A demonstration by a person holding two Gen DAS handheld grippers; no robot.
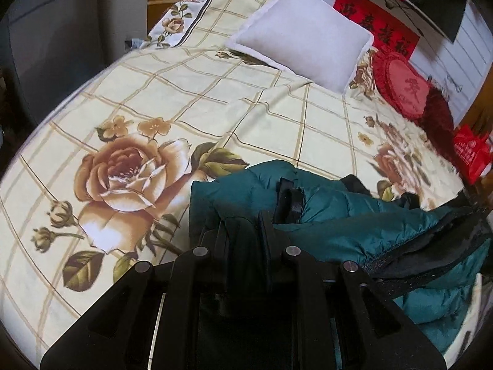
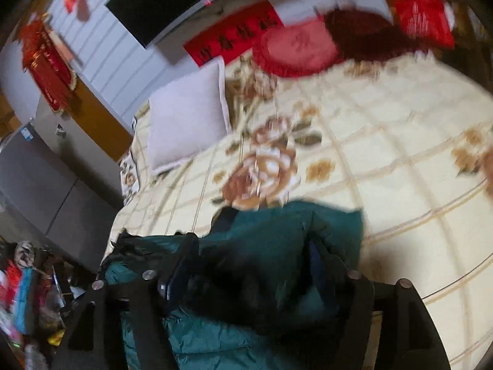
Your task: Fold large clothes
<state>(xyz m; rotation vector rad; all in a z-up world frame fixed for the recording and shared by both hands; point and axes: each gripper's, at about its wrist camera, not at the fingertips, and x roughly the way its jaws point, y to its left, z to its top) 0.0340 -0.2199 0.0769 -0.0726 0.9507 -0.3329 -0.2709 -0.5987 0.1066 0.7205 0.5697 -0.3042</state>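
Left wrist view looks down on the left gripper point(image 1: 243, 225), its jaws pressed together on a dark fold of the teal padded jacket point(image 1: 354, 215). That jacket lies bunched on the bed sheet point(image 1: 185, 92), spreading from the fingertips off to the right, with a black strap point(image 1: 289, 199) just ahead of them. Left of the jaws the cream sheet with its big printed rose point(image 1: 123, 172) lies bare. Far ahead sits a pale pillow point(image 1: 302, 37), and to the right of it a red round cushion point(image 1: 400, 89) and a red banner point(image 1: 376, 21) against the headboard.

From the right wrist view, blurred, the right gripper point(image 2: 249, 265) has its fingers point(image 2: 185, 259) spread wide, with the jacket's point(image 2: 277, 231) dark lining heaped between them; the pads do not seem to press on it. Ahead lies open sheet point(image 2: 385, 154), then the pillow point(image 2: 188, 108) ahead to the left and the red cushion point(image 2: 295, 49) beyond. A grey cabinet point(image 2: 46, 185) stands off the bed's left edge.
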